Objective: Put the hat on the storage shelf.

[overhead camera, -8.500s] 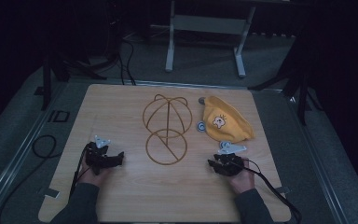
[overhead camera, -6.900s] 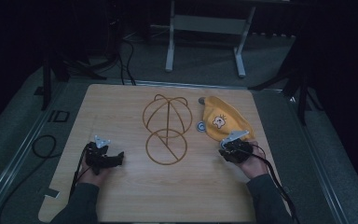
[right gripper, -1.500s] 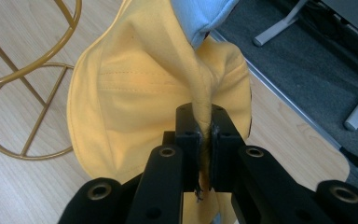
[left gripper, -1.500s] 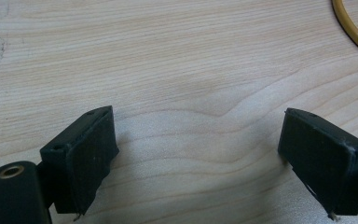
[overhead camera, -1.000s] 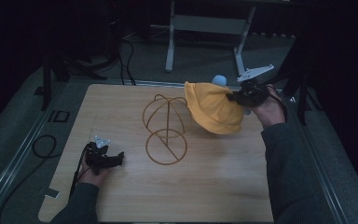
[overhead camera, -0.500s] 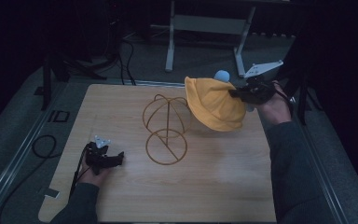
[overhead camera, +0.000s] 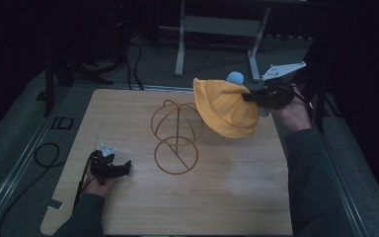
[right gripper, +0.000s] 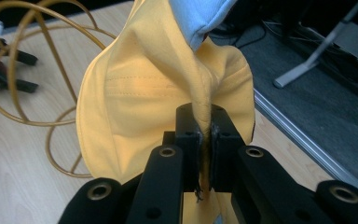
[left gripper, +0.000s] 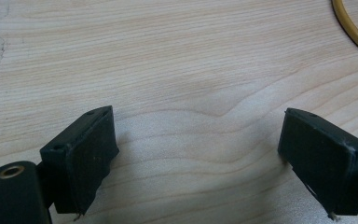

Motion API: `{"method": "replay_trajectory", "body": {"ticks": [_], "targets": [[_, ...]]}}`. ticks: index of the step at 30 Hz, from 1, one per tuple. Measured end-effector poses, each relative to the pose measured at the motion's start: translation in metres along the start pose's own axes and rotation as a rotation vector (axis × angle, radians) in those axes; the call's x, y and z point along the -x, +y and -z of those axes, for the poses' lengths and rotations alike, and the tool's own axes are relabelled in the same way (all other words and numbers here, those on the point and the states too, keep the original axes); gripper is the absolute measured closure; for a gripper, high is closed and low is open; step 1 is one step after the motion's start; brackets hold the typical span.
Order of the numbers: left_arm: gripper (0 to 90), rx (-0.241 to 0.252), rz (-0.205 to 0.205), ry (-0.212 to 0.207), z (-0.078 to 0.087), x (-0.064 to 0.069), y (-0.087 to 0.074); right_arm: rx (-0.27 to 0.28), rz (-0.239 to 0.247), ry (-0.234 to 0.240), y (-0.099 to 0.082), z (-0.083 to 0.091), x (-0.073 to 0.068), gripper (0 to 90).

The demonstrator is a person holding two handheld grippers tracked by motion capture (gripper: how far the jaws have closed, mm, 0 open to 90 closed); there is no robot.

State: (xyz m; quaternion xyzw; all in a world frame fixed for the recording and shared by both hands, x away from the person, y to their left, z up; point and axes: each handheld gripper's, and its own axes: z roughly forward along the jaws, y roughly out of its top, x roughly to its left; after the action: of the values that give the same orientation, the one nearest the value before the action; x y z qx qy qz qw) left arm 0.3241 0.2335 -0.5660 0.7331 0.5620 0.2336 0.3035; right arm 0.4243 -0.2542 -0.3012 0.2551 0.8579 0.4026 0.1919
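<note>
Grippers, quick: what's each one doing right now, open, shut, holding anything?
Left gripper: open, fingers apart over bare wooden table, holding nothing.
Right gripper: shut on a fold of the yellow cap, held in the air.

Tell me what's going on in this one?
A person works at a wooden table with a gripper in each hand. The right gripper is shut on a fold of a yellow cap and holds it in the air, beside the domed top of a wire stand in the middle of the table. The cap is not on the stand yet. The left gripper rests low over bare wood, jaws open, with nothing between them.
</note>
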Motion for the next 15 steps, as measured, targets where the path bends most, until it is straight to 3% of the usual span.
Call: {"method": "replay_trajectory", "body": {"ticks": [15], "targets": [[11.5, -0.002, -0.002, 0.0, 0.0, 0.0, 0.0, 0.038, 0.063, 0.069, 0.017, 0.005, -0.015, 85.1]]}}
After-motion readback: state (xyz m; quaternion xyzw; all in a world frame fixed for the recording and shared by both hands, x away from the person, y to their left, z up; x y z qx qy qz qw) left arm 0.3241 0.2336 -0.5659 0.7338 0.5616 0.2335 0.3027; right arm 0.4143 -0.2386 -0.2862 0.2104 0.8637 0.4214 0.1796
